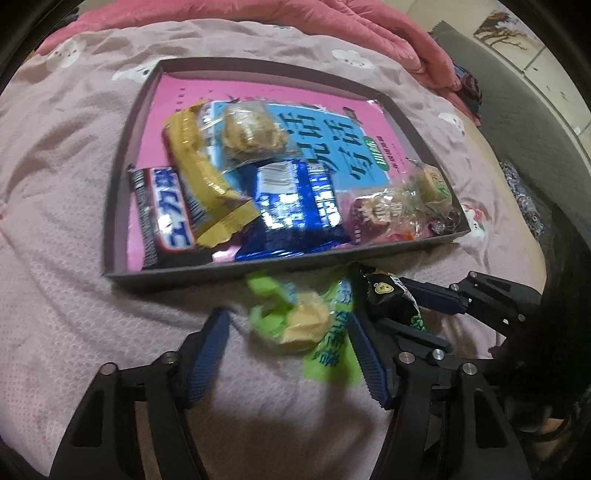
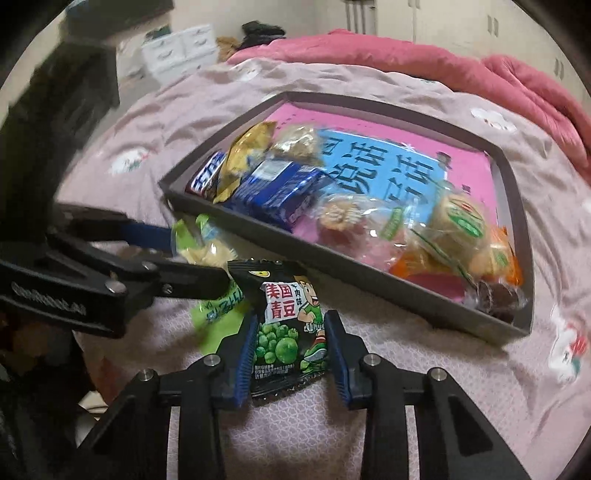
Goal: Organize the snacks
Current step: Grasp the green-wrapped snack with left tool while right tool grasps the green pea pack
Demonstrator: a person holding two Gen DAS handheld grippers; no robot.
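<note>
A shallow grey tray (image 1: 168, 275) (image 2: 373, 264) with a pink bottom lies on the bed and holds several snack packs. A green pack with a yellow snack (image 1: 306, 325) (image 2: 207, 254) lies on the sheet just before the tray's near rim, between the wide-open fingers of my left gripper (image 1: 288, 332) (image 2: 184, 254). My right gripper (image 2: 290, 328) (image 1: 391, 295) is closed on a black green-pea pack (image 2: 291, 332) (image 1: 388, 295), held right beside the green pack, next to the tray rim.
The bed has a pale pink patterned sheet (image 1: 55, 221). A rumpled red-pink quilt (image 1: 369, 29) (image 2: 480, 70) lies behind the tray. White drawers (image 2: 181, 48) and dark furniture (image 2: 55, 92) stand beyond the bed.
</note>
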